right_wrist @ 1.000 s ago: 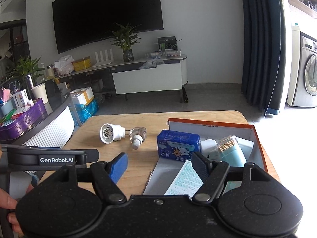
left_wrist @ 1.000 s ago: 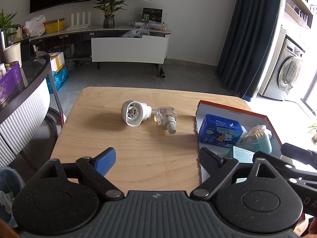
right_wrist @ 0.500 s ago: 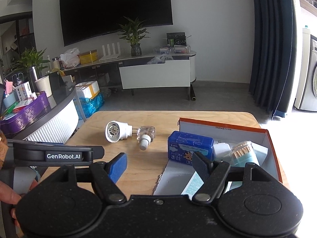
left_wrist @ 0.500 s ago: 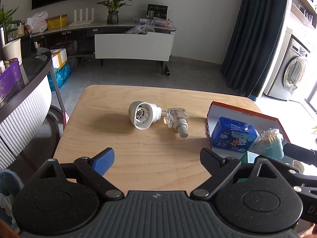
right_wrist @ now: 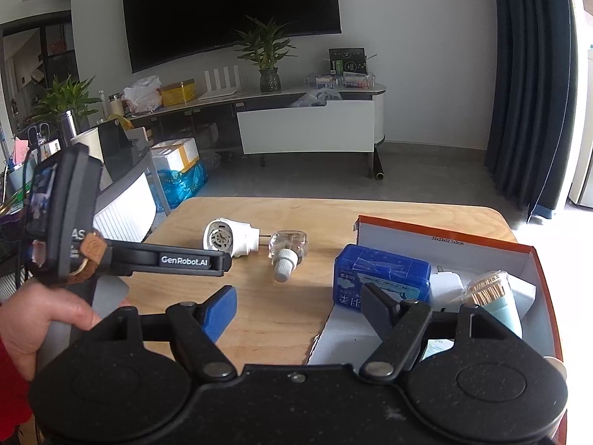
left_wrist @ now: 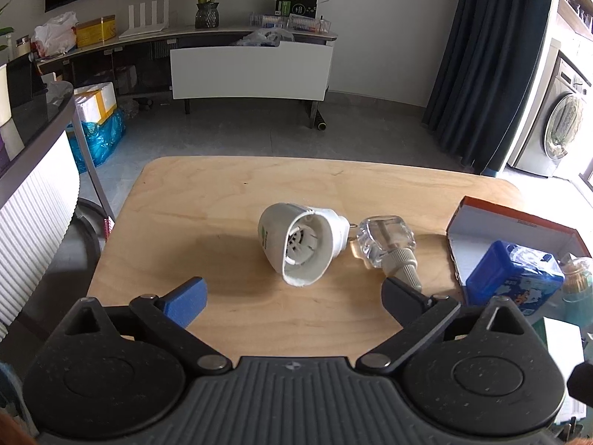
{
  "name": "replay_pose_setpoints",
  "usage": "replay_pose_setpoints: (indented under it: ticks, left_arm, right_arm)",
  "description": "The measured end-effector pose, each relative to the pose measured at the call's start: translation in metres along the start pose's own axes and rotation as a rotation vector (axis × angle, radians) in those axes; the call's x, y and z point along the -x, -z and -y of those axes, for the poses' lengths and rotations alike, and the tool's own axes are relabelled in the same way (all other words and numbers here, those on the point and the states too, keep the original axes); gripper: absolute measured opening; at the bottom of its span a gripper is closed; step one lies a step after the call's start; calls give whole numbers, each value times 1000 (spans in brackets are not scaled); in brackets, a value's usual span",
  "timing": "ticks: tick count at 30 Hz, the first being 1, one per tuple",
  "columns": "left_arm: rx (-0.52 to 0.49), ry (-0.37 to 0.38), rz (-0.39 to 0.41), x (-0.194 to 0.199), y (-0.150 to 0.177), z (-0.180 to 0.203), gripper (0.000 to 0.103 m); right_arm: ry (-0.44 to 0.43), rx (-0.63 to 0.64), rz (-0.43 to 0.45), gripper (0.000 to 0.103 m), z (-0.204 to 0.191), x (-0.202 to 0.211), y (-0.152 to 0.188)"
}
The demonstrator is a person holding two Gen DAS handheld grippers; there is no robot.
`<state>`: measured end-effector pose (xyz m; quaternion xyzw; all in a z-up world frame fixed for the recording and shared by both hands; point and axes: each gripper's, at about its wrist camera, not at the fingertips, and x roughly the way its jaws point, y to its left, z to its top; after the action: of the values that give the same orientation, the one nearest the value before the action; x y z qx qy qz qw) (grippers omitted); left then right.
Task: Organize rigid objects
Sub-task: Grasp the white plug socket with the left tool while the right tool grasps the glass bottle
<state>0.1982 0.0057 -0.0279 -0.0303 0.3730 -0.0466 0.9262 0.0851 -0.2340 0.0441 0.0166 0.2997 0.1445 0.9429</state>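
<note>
Both grippers held over the worktop (left_wrist: pixel 207 200), jaws apart and empty.

The white plug (left_wrist: pixel 302 246) lies on its side mid-worktop, just ahead of the left gripper (left_wrist: pixel 292 296), whose jaws have just been opening wide with nothing between them. The clear bottle (left_wrist: pixel 385 246) lies just right of the plug. The box (right_wrist: pixel 537 259) holds the blue case (right_wrist: pixel 381 272). The right gripper (right_wrist: pixel 298 307) is tilted down, jaws wide. A hand (right_wrist: pixel 40 322) grips the left gripper's handle.
</note>
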Motion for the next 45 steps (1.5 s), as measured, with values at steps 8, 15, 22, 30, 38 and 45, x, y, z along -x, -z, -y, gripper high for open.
replay_pose_setpoints:
  ticks: [8,15,22,30,38,45]
  left_arm:
    - [-95,9,20,-35,-7,8,103]
    - [-115,28,50,-40,-1,3,72]
    - [-85,29,63,-16,6,0,72]
    - [2,-19,76,46,16,-20,72]
    - [54,-8,98,52,15,-27,72]
    - [93,5,116,51,16,-34,72]
  right_arm:
    - [-6,-19,-20,87,8,-18,-2]
    - [-11,-21,-27,87,9,-30,-6]
    - [-21,-29,-48,87,5,-47,-11]
    - [-53,-36,-92,88,-8,-87,-30]
    - [-32,-1,-144,87,-24,-150,-38]
    - [23,84,-148,82,-30,-178,-46]
